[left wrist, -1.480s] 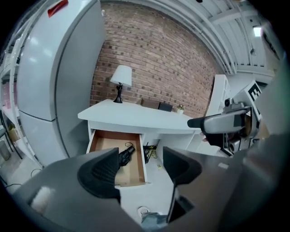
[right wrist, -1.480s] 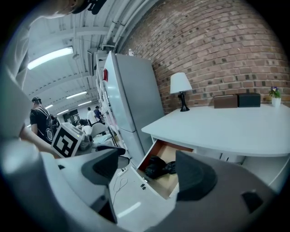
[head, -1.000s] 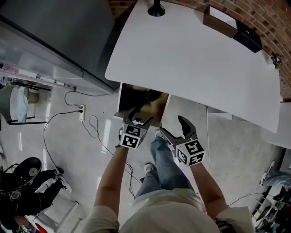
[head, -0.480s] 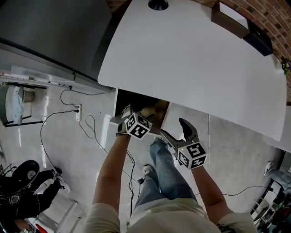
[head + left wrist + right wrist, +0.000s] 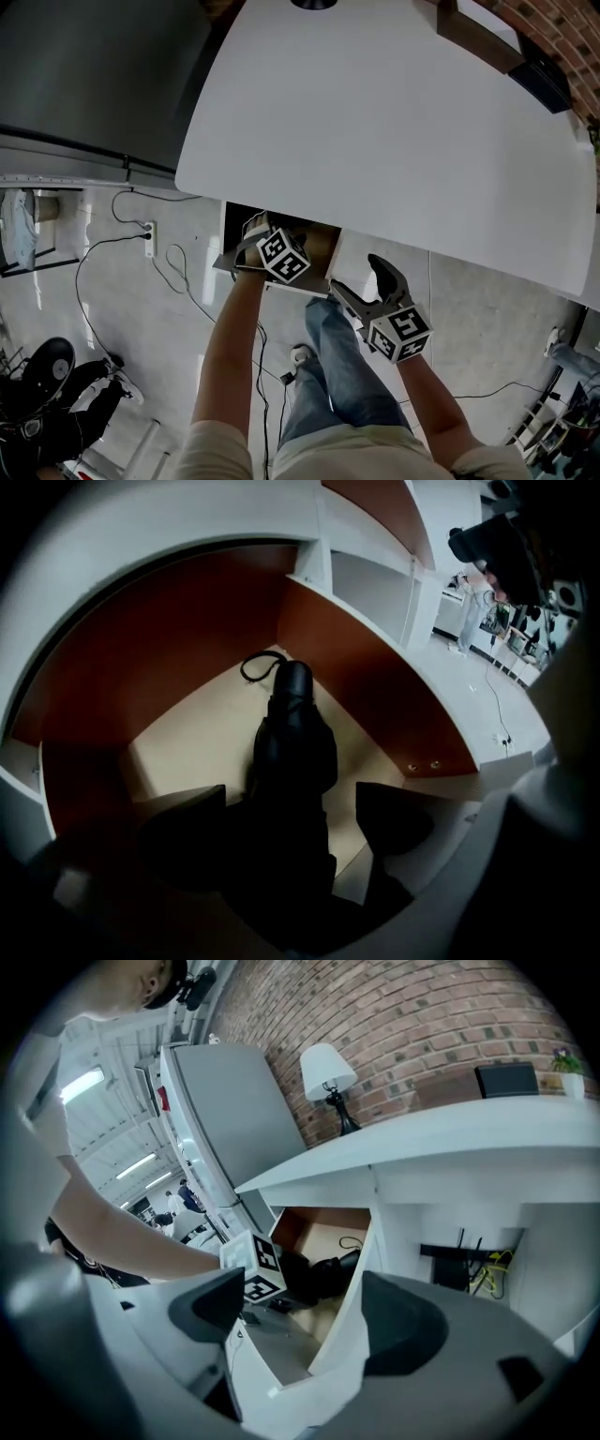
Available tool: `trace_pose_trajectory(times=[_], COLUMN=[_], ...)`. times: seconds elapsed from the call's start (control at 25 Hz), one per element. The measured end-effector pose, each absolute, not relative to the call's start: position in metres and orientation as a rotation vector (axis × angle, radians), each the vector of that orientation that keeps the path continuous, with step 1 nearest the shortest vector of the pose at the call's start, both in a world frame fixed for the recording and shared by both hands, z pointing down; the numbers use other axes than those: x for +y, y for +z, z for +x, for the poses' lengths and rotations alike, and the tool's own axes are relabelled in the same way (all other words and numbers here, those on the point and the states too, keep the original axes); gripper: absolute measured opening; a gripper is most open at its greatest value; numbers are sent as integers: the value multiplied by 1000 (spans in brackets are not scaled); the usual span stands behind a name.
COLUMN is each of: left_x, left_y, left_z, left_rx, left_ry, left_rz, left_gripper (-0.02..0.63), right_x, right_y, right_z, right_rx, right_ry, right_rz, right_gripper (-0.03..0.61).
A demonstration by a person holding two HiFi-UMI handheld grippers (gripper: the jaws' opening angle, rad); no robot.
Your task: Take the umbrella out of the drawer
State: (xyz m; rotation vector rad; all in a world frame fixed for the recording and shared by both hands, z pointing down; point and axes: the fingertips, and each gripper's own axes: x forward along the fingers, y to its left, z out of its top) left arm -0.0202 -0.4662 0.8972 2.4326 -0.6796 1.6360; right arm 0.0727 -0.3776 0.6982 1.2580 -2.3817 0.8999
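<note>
A black folded umbrella (image 5: 292, 742) lies along the open drawer's tan bottom (image 5: 187, 733), its strap loop at the far end. My left gripper (image 5: 291, 813) points steeply down into the drawer, and its jaws are opening. The dark fingers (image 5: 183, 822) straddle the umbrella's near end without pressing on it. In the head view the left gripper (image 5: 255, 246) reaches into the drawer (image 5: 281, 286) under the white desk. My right gripper (image 5: 367, 279) hangs open just right of the drawer, holding nothing. From the right gripper view the umbrella (image 5: 323, 1274) shows beside the left marker cube (image 5: 255, 1269).
The white desk top (image 5: 394, 122) overhangs the drawer. A grey cabinet (image 5: 94, 75) stands to the left, with cables (image 5: 178, 272) on the floor. A lamp (image 5: 328, 1072) and a black box (image 5: 506, 1079) stand on the desk. The person's legs (image 5: 337, 366) are below the grippers.
My left gripper has dropped down into the drawer and rolled, its jaws spreading around the umbrella. The right gripper has sunk a little beside the drawer.
</note>
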Motion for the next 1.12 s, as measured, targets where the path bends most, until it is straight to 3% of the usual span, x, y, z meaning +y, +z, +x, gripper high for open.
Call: trace_pose_trajectory(times=[0.36,0.52,0.68,1.12], left_x=[-481,-484,-482,-447], left_y=[930,931,929,885], left_z=[-28,-28,-30,-27], left_rx=[-714,-739,-724,-662], left_ry=[1796,1798,1812,1842], left_rz=[2428,2431,2399,2433], left_gripper=[413,385,281,252], right_x=[-382,-384,-385,-365], right_y=[711,714,714,669], right_z=[82,89,87,97], right_rx=[-2390,-2377,-2376,-2384], right_ry=[928,935,924,828], right_rz=[1268,1283,1284,1413], right_gripper=[380,380,380,377])
